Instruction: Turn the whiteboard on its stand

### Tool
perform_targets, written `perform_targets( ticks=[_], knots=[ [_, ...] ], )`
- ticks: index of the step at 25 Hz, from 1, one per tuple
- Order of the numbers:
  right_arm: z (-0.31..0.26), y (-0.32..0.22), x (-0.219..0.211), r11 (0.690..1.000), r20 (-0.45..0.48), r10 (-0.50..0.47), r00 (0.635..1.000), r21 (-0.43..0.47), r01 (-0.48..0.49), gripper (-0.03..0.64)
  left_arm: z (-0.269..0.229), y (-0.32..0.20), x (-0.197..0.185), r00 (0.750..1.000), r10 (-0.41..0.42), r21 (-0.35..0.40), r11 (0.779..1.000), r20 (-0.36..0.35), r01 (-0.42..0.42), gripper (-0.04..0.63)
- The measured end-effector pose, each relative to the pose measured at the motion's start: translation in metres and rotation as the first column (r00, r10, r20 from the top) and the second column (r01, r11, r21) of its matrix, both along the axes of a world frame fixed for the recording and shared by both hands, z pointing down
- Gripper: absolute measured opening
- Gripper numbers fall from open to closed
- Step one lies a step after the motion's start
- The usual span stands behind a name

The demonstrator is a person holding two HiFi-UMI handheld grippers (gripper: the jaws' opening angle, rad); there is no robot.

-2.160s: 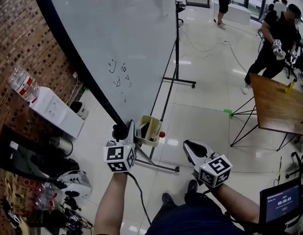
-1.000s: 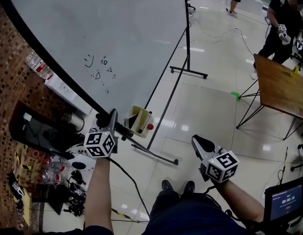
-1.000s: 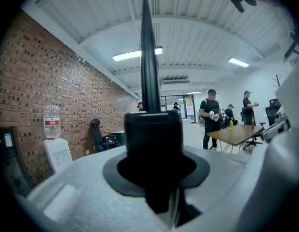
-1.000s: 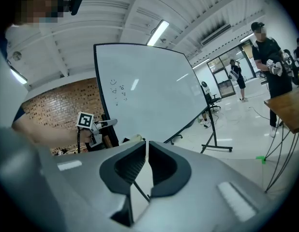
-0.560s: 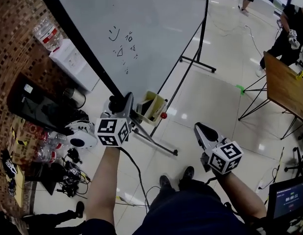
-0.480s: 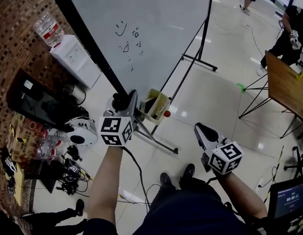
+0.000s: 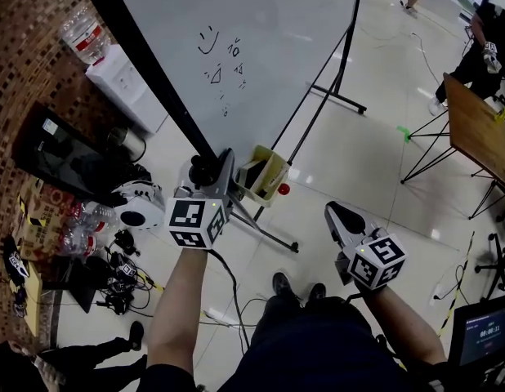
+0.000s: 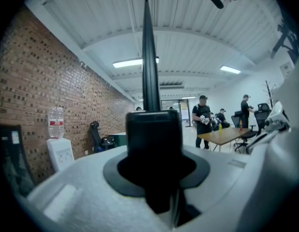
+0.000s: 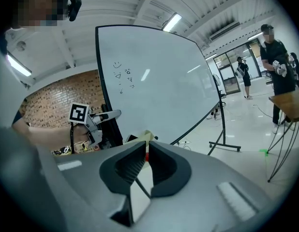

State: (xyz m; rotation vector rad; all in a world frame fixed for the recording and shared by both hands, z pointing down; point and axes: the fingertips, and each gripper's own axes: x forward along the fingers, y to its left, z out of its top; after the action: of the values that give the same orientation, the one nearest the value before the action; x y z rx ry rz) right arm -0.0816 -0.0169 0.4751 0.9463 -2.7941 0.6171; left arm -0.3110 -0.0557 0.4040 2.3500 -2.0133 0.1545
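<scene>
The whiteboard (image 7: pixel 269 47) fills the top of the head view, with small marker scribbles and a black frame (image 7: pixel 146 64) along its left edge. It stands on a black wheeled stand (image 7: pixel 350 96). My left gripper (image 7: pixel 205 170) is shut on the frame's lower corner. That corner shows as a black block (image 8: pixel 153 129) between the jaws in the left gripper view. My right gripper (image 7: pixel 338 217) hangs free over the floor to the right, its jaws shut with nothing between them. The right gripper view shows the whiteboard (image 9: pixel 159 91) and the left gripper (image 9: pixel 103 117) at its edge.
A yellowish tray (image 7: pixel 265 174) with a red-capped thing hangs by the held corner. A water dispenser (image 7: pixel 126 84), a brick wall, bottles and cables (image 7: pixel 73 235) crowd the left. A wooden table (image 7: pixel 481 129) and people stand at the right. A cable (image 7: pixel 232 292) trails by my feet.
My left gripper has kept its hold on the corner and has moved right and up in the head view, and the board's edge has swung with it. The right gripper has hardly moved.
</scene>
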Motion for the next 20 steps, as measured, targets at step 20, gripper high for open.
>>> perform_targets(
  ticks=[20],
  knots=[
    [0.044, 0.136, 0.032, 0.986, 0.05, -0.139, 0.989, -0.091, 0.143, 0.023, 0.005, 0.096, -0.027, 0.995, -0.092, -0.041, 0.995, 0.034, 0.093, 0.138]
  ],
)
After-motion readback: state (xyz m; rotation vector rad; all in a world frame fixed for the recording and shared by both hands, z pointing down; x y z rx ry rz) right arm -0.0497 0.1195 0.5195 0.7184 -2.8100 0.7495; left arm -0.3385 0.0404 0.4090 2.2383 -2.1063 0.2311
